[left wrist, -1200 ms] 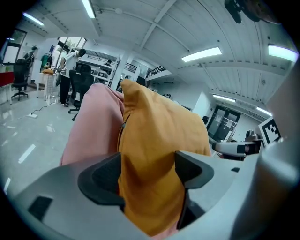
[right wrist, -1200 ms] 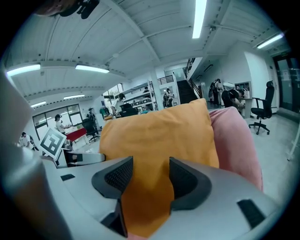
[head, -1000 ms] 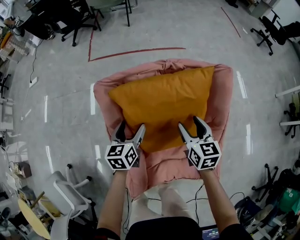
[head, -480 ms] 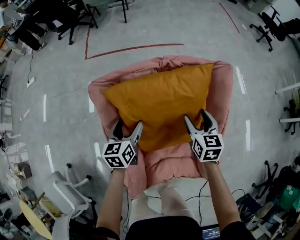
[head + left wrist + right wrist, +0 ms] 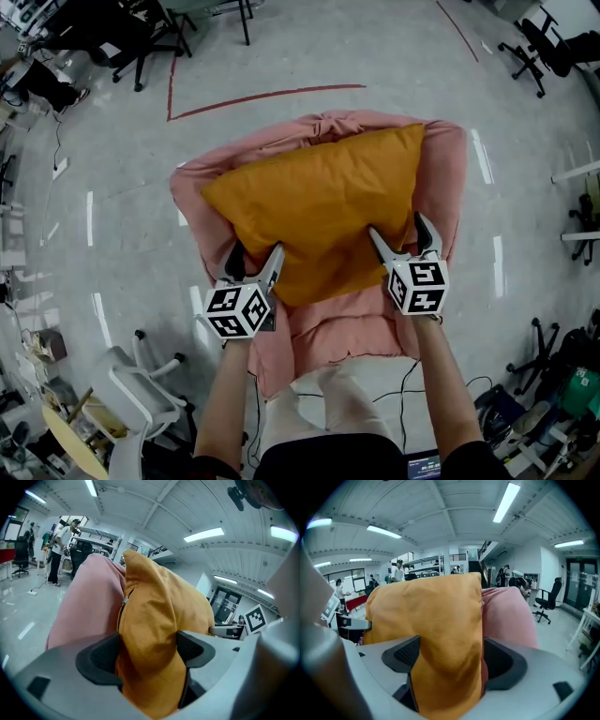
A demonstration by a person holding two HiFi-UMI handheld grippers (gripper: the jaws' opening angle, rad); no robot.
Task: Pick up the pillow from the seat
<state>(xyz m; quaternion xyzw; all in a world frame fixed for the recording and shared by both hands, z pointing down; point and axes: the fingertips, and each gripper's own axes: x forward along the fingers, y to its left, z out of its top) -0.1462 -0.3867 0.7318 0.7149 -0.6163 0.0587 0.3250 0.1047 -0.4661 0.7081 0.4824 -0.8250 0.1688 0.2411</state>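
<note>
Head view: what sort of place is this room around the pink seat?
Probably a lab or workshop in an open office: wheeled office chairs stand round a polished floor marked with red tape, and strip lights hang from a high ceiling.

My right gripper: has slid outward along the near edge of the pillow, from nearer its middle to its right corner, and a little further up the seat.
My right jaws: have just been opening and now stand wider, with the pillow's corner fabric between them.
</note>
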